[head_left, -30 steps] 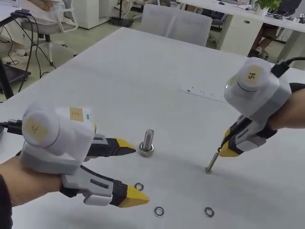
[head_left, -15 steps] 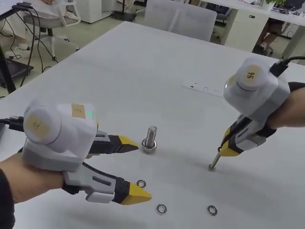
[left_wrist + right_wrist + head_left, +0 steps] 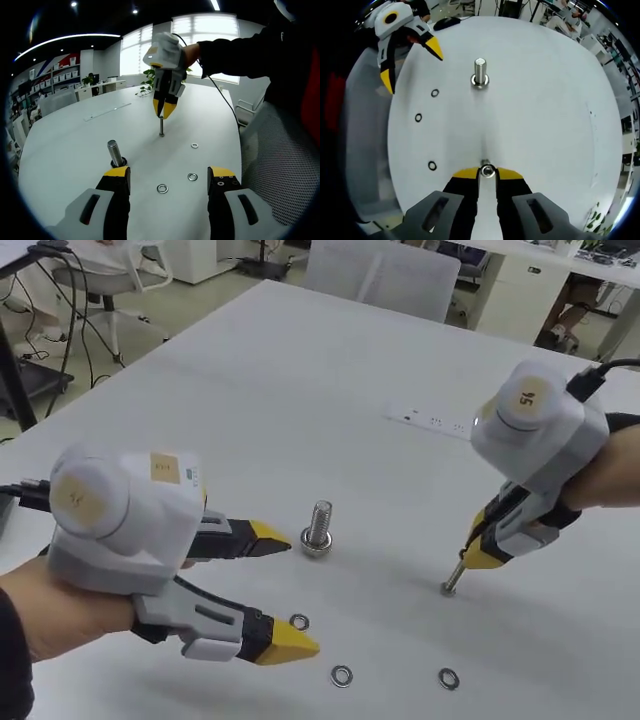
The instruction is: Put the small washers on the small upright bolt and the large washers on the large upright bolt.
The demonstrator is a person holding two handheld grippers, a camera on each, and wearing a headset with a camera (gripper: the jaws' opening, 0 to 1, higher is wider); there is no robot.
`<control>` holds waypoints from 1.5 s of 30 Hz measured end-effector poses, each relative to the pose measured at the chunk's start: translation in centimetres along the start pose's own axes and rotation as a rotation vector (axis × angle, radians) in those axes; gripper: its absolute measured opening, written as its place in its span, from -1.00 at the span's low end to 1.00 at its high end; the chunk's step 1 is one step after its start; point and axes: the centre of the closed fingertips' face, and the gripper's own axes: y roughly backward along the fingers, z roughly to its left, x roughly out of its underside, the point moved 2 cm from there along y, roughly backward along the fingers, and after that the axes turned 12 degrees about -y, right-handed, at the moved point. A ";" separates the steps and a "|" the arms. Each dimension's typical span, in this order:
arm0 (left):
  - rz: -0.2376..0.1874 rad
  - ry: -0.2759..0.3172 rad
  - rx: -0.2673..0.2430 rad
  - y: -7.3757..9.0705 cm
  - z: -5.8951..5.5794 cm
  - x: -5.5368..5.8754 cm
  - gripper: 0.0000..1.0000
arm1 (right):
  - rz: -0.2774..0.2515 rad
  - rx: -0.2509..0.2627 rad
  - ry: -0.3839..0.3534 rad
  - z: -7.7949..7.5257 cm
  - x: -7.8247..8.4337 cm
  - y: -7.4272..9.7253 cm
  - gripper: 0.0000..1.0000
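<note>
- The small upright bolt (image 3: 452, 580), slim with a silver metal thread, is standing on the white desk (image 3: 300, 390), right of centre.
- The right gripper (image 3: 478, 558), grey-bodied with yellow tips, is coming down on it from above. Its fingers are pinching the bolt's top, with only a narrow slit between them. In the right gripper view the bolt's end is sitting right between the two yellow tips.
- The large upright bolt (image 3: 318, 528), thick and silver with a wide base, is standing free to the left of the small one, well apart from it.
- Three flat silver ring washers are lying loose on the desk in front of the bolts.
  - The first washer (image 3: 299, 621) is lying near the large bolt.
  - The second washer (image 3: 342, 675) is lying closer to the person.
  - The third washer (image 3: 449, 678) is lying in front of the small bolt.
  - I cannot tell which washers are small and which are large.
- The left gripper (image 3: 282, 590) is hovering low over the desk with its fingers spread wide and gripping nothing. One yellow tip is pointing just beside the large bolt's base, and the other is sitting just beside the first washer.
- A white power strip (image 3: 432, 422) is lying flat further back on the desk.
- A grey office chair (image 3: 380, 275) is standing at the far edge.
</note>
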 end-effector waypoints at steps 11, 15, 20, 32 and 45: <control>0.005 0.004 -0.002 -0.1 0.0 0.1 0.23 | -0.001 -0.015 -0.011 0.0 0.4 -1.0 -0.74; 0.006 0.007 -0.005 0.0 0.0 0.2 0.23 | 0.001 -0.022 -0.018 0.0 0.7 -1.6 -0.73; 0.010 0.009 -0.006 0.1 0.0 0.2 0.23 | 0.000 -0.032 -0.020 0.0 0.8 -2.5 -0.73; 0.020 0.016 -0.008 0.1 0.0 0.5 0.23 | -0.009 -0.040 -0.020 -0.1 0.9 -4.4 -0.73; 0.025 0.018 -0.010 0.2 0.0 0.6 0.23 | -0.010 -0.042 -0.012 0.3 0.9 -5.0 -0.72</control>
